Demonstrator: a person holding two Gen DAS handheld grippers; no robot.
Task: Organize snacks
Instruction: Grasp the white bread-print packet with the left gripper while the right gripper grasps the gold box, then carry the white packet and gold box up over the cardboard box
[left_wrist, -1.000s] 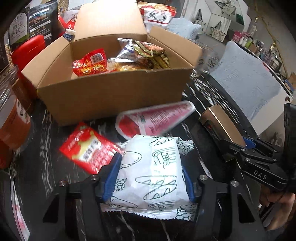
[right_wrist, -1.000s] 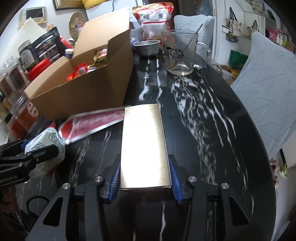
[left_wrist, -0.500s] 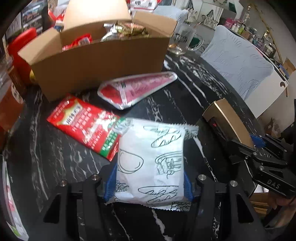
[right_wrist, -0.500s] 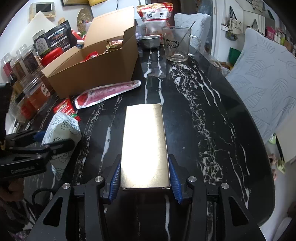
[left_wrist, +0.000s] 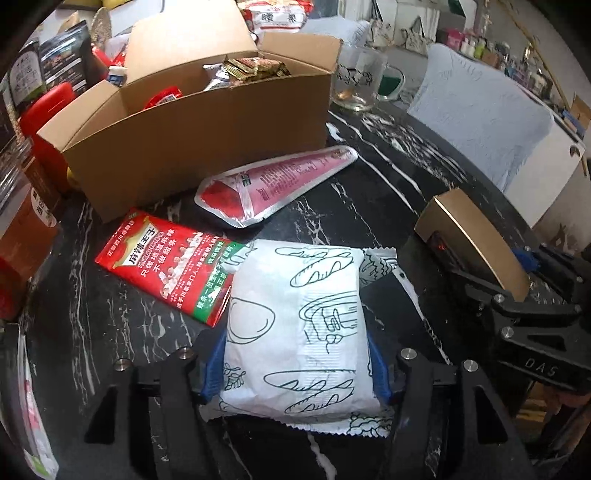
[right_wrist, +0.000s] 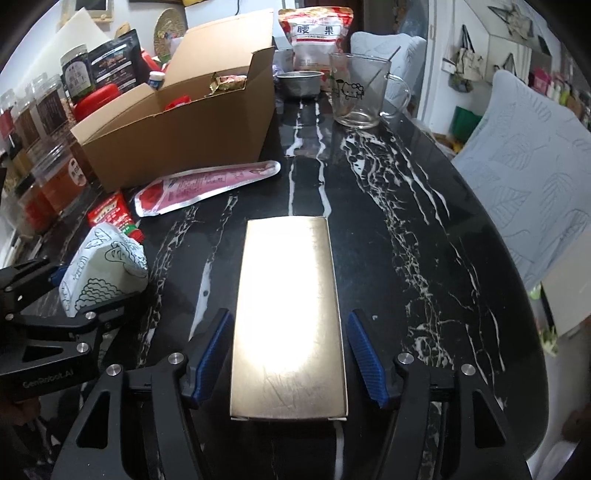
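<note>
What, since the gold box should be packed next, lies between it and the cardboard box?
The pink pouch lies flat on the table between the gold box and the cardboard box, just before its near wall. Nothing else visible blocks it.

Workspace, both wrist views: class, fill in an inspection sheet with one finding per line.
Surface: black marble table, white veins.
Job's things: open cardboard box holding snacks; pink cone pouch and red packet lying before it.
Clutter: jars, glass mug, steel bowl.
Grippers: left gripper shut on white bread packet; right gripper has just been opening, pads clear of gold box between them.
Cables: nothing seen.
Surroundings: padded chair.
</note>
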